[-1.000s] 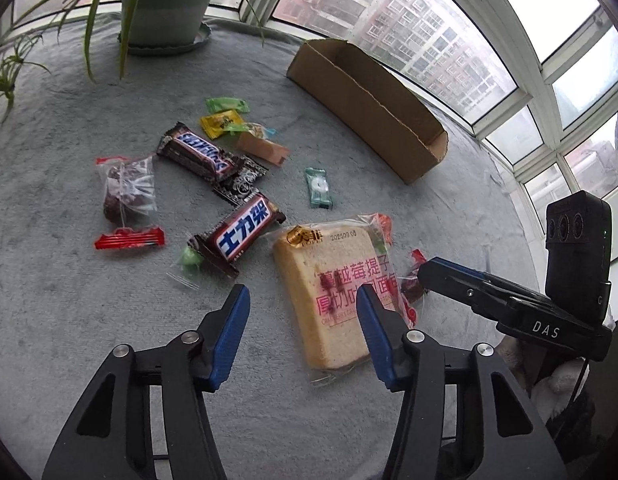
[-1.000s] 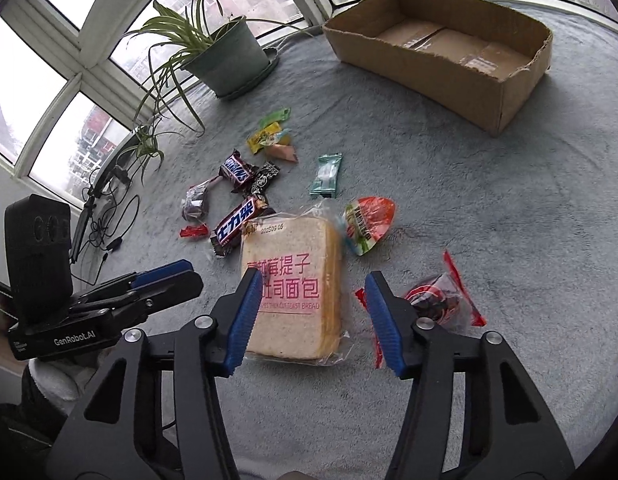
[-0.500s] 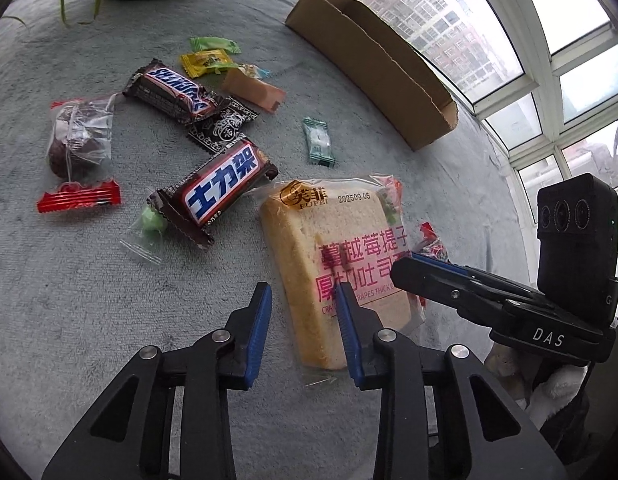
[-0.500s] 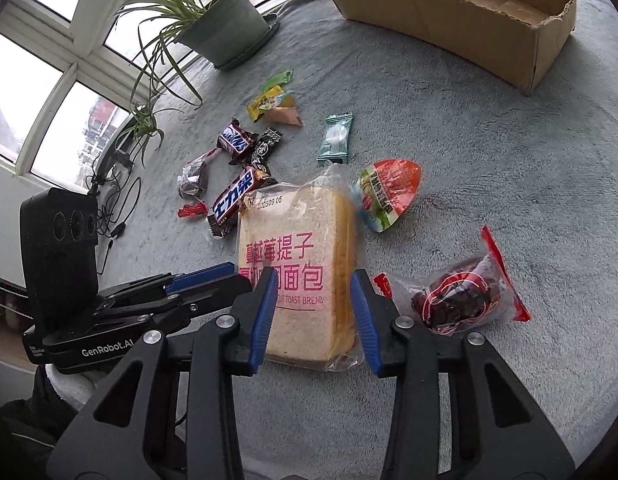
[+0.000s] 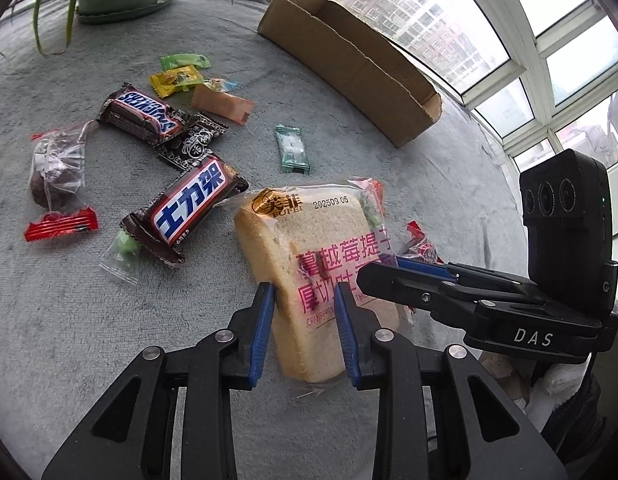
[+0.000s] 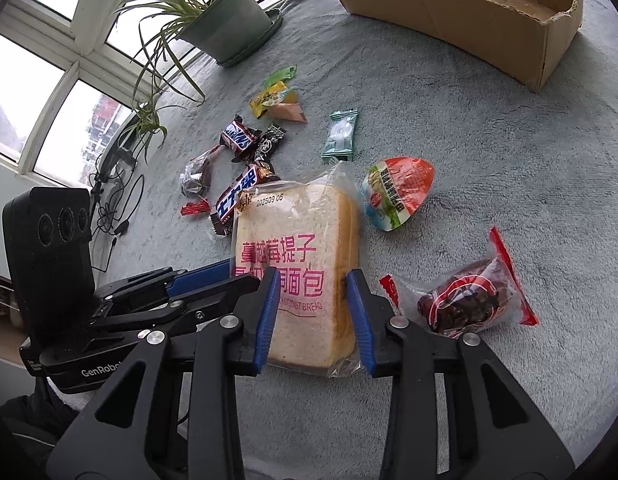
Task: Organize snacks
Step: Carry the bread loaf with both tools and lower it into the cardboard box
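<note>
A wrapped slice of toast bread (image 5: 309, 252) (image 6: 297, 248) with pink print lies on the grey cloth. My left gripper (image 5: 305, 296) is shut on its near left corner. My right gripper (image 6: 314, 284) is shut on its near right edge; it also shows in the left wrist view (image 5: 393, 268). A long cardboard box (image 5: 349, 56) (image 6: 469, 12) stands open at the far side. Two Snickers bars (image 5: 193, 208) (image 5: 141, 114) and several small candies (image 5: 177, 78) lie to the left of the bread.
A red-sealed bag of dark fruit (image 6: 465, 300) and a red-and-white packet (image 6: 399, 190) lie right of the bread. A teal candy (image 6: 341, 136), another fruit bag (image 5: 57, 172) and a potted plant (image 6: 225, 20) sit further off. Windows ring the cloth.
Both grippers moved in onto the bread's near end and narrowed from wide open until their jaws pinch the package from both sides.
</note>
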Demonstrator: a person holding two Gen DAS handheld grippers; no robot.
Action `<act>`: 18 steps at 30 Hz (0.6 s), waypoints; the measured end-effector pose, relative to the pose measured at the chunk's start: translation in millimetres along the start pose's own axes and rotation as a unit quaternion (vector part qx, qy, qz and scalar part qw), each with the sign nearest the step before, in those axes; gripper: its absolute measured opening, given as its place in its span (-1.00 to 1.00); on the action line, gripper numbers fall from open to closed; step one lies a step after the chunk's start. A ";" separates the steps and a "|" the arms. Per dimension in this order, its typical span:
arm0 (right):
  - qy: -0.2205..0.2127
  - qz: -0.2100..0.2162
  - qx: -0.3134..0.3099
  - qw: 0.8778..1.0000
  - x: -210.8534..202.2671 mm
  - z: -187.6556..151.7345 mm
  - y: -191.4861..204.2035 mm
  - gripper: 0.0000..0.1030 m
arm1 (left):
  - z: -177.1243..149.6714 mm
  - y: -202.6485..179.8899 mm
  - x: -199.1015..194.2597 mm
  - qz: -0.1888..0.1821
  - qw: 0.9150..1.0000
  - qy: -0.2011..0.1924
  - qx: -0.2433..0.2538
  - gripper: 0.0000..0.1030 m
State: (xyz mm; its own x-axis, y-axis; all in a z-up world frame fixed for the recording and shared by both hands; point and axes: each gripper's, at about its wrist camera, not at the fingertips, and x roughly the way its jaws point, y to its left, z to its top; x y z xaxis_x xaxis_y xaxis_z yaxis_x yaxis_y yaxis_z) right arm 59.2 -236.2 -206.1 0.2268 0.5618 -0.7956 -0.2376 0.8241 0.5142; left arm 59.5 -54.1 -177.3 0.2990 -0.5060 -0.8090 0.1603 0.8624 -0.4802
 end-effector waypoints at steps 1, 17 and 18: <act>-0.002 0.000 -0.003 1.000 -1.2 -0.3 2.2 -0.31 | 0.2 -1.8 -1.3 0.003 1.000 -0.003 0.002 -0.44; -0.076 0.001 -0.026 0.997 -64.2 36.6 15.7 -0.31 | 46.1 -39.8 -25.6 -0.003 0.998 -0.059 0.039 -0.44; -0.082 -0.001 -0.026 0.996 -68.2 40.6 14.3 -0.31 | 50.6 -42.6 -25.4 -0.005 0.997 -0.061 0.041 -0.44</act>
State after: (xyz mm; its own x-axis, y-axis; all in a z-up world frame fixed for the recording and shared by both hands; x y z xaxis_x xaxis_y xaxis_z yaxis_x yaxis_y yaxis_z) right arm 78.7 -259.8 -131.5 0.3767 0.5686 -0.7313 -0.2853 0.8223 0.4924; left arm 92.6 -77.3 -119.2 0.4085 -0.5132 -0.7548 0.2384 0.8582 -0.4545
